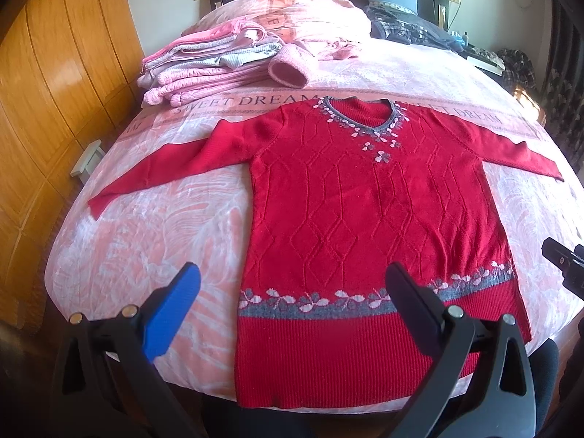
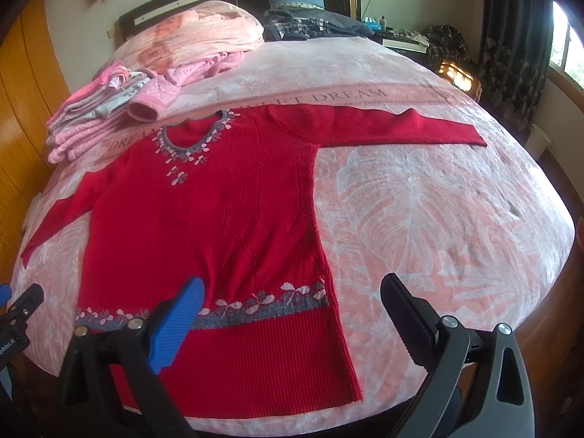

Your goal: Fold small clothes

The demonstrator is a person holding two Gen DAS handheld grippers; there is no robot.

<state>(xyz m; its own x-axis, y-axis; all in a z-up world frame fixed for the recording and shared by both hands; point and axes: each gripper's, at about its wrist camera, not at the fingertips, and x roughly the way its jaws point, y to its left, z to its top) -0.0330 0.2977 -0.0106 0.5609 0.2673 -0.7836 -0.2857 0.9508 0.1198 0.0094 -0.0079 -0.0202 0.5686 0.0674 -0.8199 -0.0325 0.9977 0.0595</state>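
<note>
Clearly, bedspread beneath sweater reads "SWEET DREAM".

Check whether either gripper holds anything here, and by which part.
Nothing is held. The left gripper and right gripper are both open above the sweater, which lies flat.

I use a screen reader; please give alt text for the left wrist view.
A red sweater lies flat on a pink bedspread, sleeves spread. The open left hand-held gripper hovers over its hem; folded pink clothes sit behind.
</note>
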